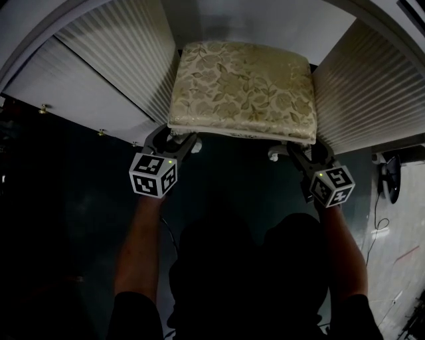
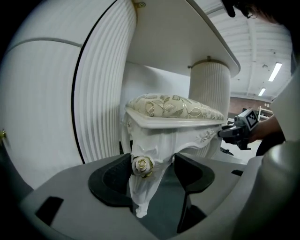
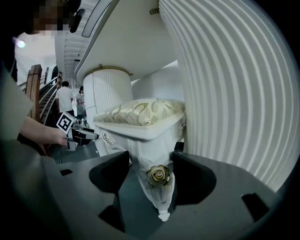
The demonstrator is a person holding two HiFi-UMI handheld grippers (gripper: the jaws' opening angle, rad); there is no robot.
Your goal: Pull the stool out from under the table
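The white carved stool [image 1: 242, 86] with a gold floral cushion stands in the table's knee space, between the two ribbed pedestals. My left gripper [image 1: 174, 138] is at its front left leg. In the left gripper view that leg [image 2: 143, 187], with its gold rose, fills the gap of the left gripper [image 2: 152, 171] and both pads touch it. My right gripper [image 1: 302, 151] is at the front right leg. In the right gripper view this leg [image 3: 157, 190] sits between the pads of the right gripper [image 3: 150, 176], touched on both sides.
The white table top [image 1: 265, 20] overhangs the stool's back half. Ribbed pedestals stand close at the left [image 1: 126, 60] and the right [image 1: 372, 86]. A black object with a cable [image 1: 392, 179] lies on the floor at the right. People [image 3: 63, 98] stand far behind.
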